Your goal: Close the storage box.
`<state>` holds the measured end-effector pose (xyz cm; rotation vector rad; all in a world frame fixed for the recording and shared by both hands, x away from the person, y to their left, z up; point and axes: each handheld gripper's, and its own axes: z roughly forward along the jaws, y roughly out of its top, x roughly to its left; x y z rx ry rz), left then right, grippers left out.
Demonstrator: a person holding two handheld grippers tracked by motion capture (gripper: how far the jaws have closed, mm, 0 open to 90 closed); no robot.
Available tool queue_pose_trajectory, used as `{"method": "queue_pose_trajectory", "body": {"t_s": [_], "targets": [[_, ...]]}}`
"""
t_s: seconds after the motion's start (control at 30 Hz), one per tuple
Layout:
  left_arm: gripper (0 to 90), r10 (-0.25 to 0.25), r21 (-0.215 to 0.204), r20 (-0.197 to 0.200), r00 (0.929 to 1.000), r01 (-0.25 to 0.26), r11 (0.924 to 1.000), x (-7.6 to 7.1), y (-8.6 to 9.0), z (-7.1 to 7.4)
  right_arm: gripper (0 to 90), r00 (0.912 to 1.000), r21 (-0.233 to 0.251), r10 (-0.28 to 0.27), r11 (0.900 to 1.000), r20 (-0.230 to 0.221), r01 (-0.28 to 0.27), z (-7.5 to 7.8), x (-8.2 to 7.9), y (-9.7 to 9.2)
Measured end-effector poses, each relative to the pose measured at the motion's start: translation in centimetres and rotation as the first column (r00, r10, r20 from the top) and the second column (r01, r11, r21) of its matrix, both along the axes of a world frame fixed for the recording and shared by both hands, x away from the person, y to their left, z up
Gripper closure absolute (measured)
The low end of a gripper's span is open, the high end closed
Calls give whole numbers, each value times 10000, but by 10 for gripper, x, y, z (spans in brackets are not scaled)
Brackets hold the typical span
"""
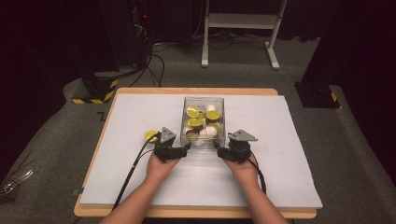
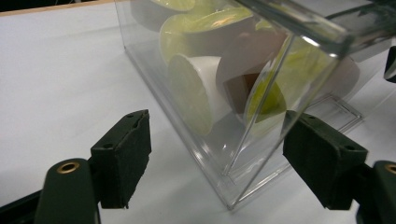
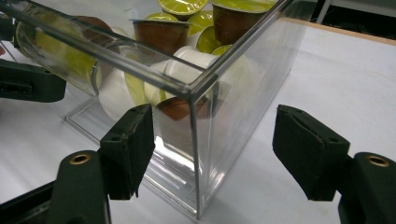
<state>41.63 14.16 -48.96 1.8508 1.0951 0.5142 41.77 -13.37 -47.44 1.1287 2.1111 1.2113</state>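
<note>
Clear see-through box (image 1: 203,100) holding lime-green-lidded, brown and white capsules (image 1: 204,122), one yellow-green capsule (image 1: 150,135) lying loose, black left tool (image 1: 184,148), black right tool (image 1: 218,147), pale grey-white mat (image 1: 280,140) on a light wood counter (image 1: 100,140), grey carpet floor (image 1: 364,154), yellow-and-black striped block (image 1: 95,91)

Glossy clear plastic box (image 1: 203,120) on matt white board (image 1: 140,172).

in the high view the capsules (image 1: 204,122) inside the clear box (image 1: 203,100) are too small to count, and the lower ones are hidden under the upper. in the left gripper view the box's top is cut off by the upper edge. the yellow-green thing (image 1: 150,136) beside the left gripper (image 1: 187,148) is too small to name.
</note>
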Motion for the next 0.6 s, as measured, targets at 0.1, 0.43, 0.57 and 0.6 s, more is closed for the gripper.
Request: {"method": "queue_pose_trajectory", "body": {"t_s": [0.1,0.43,0.57,0.6], "targets": [[242,100,-61,-3,9999,-100,9999,1,0,-1,296,10000,-23,-11,10000,51,11,0,3,0],[255,200,-121,-61,9998,-201,9997,3,-5,-4,293,10000,123,-69,9999,-41,70,-2,7,2],[253,-19,142,-99,9999,20,9999,-2,-4,-5,333,9998,-31,-153,9999,-111,153,-2,3,1],[250,-19,142,-99,9999,20,9999,-2,-4,-5,333,9998,-31,-153,9999,-111,153,-2,3,1]]}}
